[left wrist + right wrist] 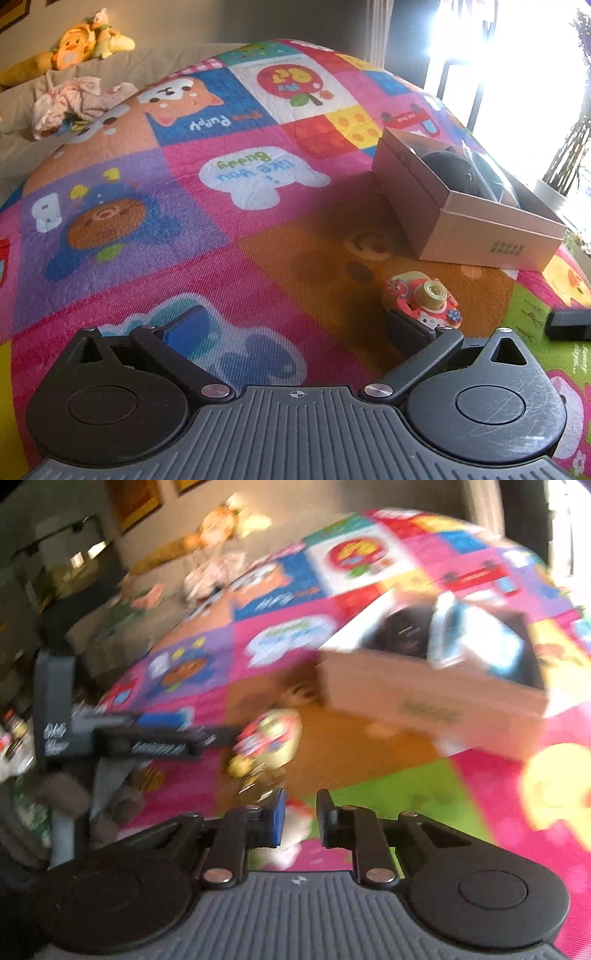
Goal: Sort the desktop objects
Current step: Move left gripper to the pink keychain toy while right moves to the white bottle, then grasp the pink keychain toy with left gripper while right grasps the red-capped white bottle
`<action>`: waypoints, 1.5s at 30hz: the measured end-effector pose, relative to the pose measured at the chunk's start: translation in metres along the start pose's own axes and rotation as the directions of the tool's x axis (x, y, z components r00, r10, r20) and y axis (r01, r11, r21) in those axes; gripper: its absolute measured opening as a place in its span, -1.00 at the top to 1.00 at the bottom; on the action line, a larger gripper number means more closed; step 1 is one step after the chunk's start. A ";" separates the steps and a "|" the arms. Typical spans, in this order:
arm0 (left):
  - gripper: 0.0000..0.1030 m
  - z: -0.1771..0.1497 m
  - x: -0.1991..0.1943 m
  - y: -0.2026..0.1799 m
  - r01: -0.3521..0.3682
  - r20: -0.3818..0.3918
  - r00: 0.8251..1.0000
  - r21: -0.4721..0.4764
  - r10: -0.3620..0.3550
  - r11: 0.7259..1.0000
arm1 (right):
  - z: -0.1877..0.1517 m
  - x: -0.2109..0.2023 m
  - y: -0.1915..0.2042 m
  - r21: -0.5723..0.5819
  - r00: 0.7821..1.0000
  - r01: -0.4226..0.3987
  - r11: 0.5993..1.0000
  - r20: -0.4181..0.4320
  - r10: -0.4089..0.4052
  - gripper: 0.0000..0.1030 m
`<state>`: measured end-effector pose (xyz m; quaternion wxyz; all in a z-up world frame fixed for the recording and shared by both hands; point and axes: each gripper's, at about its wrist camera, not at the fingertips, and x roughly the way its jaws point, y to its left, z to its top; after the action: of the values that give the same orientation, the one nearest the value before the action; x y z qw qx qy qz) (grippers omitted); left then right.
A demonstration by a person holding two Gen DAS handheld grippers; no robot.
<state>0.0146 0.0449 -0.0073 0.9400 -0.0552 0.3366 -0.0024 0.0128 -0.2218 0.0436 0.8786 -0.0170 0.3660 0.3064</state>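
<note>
A small red toy camera [424,299] with a yellow lens sits on the orange tile of the play mat [258,177]. It lies just past the right fingertip of my left gripper [295,323], which is wide open with only mat between its fingers. An open cardboard box [461,221] behind the toy holds a black item [454,170]. The right wrist view is blurred. There my right gripper [301,812] hovers over the green tile, shut with nothing in it. Ahead are the toy camera [269,734], my left gripper [192,731] and the box [424,694].
A dark block-shaped thing [569,325] lies at the mat's right edge. Plush toys [74,44] and a crumpled cloth [70,103] rest on the beige sofa behind. A bright window and a potted plant [569,158] stand at the right.
</note>
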 end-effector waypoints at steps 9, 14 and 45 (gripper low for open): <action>-1.00 0.003 -0.005 0.001 0.084 0.016 0.996 0.006 -0.085 0.996 | 0.000 -0.012 -0.033 0.051 0.985 0.148 0.988 0.076 -0.152 0.57; -1.00 0.015 -0.005 -0.036 0.257 -0.042 0.966 0.173 -0.254 0.951 | -0.022 -0.018 -0.051 0.130 0.971 0.222 0.966 0.062 -0.232 -0.16; -1.00 0.023 0.023 -0.050 0.180 -0.079 0.983 0.225 -0.166 0.958 | -0.048 -0.015 -0.065 0.241 0.956 0.251 0.937 0.089 -0.279 -0.94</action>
<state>0.0489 -0.0035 0.0011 0.9257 0.0256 0.3558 -0.1254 0.0099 -0.2942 0.0056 0.9288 0.0529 0.3385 0.1416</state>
